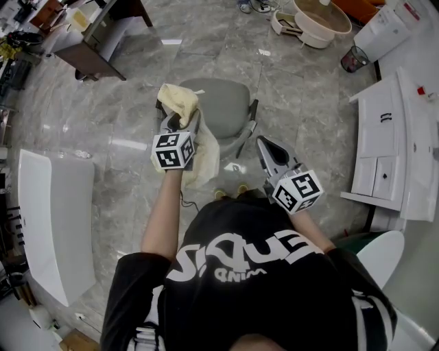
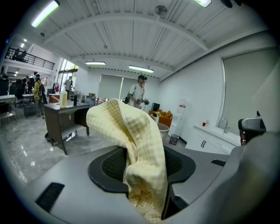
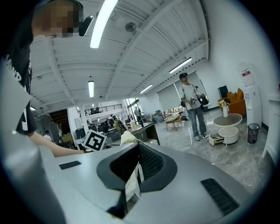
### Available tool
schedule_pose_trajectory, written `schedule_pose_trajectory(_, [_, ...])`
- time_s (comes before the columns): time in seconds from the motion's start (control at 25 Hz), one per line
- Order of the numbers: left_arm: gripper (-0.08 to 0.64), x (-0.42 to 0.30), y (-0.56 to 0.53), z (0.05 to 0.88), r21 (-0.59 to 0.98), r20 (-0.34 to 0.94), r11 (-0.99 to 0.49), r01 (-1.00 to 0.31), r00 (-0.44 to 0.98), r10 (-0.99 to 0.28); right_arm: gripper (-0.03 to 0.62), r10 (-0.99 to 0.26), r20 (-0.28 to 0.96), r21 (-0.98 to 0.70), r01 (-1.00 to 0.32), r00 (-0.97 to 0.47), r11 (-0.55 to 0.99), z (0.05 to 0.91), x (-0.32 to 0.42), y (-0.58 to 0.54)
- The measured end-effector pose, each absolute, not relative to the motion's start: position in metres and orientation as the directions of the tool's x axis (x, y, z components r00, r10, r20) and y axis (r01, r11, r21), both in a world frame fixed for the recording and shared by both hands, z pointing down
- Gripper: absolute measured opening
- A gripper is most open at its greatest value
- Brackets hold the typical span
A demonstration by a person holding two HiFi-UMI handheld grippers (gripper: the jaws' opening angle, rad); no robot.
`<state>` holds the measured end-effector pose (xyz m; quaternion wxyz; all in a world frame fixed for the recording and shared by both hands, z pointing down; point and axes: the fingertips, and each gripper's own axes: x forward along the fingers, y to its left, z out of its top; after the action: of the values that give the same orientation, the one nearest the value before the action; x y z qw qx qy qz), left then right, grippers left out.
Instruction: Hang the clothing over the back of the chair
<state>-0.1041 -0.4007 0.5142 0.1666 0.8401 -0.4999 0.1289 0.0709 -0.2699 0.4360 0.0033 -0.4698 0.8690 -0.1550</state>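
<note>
A pale yellow checked cloth (image 1: 180, 100) is bunched on the back of the grey chair (image 1: 226, 103), and more of it hangs down the near side. My left gripper (image 1: 180, 123) is at the chair back. The cloth (image 2: 138, 140) runs up between its jaws and flops over them. The jaws stand apart, with a dark gap beside the cloth. My right gripper (image 1: 263, 143) hovers right of the chair, apart from the cloth. In the right gripper view the right gripper (image 3: 135, 170) shows its jaws together, with a thin white strip in the slit.
A white table (image 1: 55, 219) is at the left and white cabinets (image 1: 391, 137) at the right. A dark desk (image 1: 96, 48) and a round beige table (image 1: 322, 20) stand beyond the chair. A person (image 3: 192, 105) stands farther off on the shiny floor.
</note>
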Motion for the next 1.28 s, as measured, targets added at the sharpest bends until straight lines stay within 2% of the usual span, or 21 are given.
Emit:
schedule_pose_trajectory(0.16, [0.269,-0.104,-0.394,0.527,0.168,0.423,-0.435,-0.885,0.463,-0.779,0.014,-0.816,0.136,-0.271,-0.813,-0.562,0.515,0.435,0.071,-0.266])
schedule_pose_trajectory(0.4, [0.307,-0.101,-0.386,0.541,0.169,0.469,-0.436,-0.884,0.461,-0.753,0.014,-0.815,0.136,-0.273,-0.812,-0.564,0.516,0.435,0.073,-0.263])
schedule_pose_trajectory(0.96, [0.314,-0.104,-0.378,0.54,0.156,0.478,-0.42,-0.894,0.44,-0.76,0.014,-0.812,0.132,-0.275,-0.808,-0.569,0.522,0.436,0.074,-0.258])
schedule_pose_trajectory(1.04, [0.28,-0.104,-0.377,0.537,0.149,0.471,-0.421,-0.895,0.438,-0.766,0.014,-0.81,0.131,-0.273,-0.806,-0.572,0.525,0.435,0.074,-0.258])
schedule_pose_trajectory(1.2, [0.091,-0.101,-0.371,0.527,0.129,0.444,-0.443,-0.887,0.451,-0.774,0.014,-0.806,0.131,-0.273,-0.803,-0.577,0.53,0.436,0.073,-0.257])
schedule_pose_trajectory(1.28, [0.039,-0.1,-0.368,0.521,0.127,0.428,-0.446,-0.886,0.454,-0.782,0.014,-0.804,0.13,-0.271,-0.801,-0.58,0.534,0.435,0.073,-0.257])
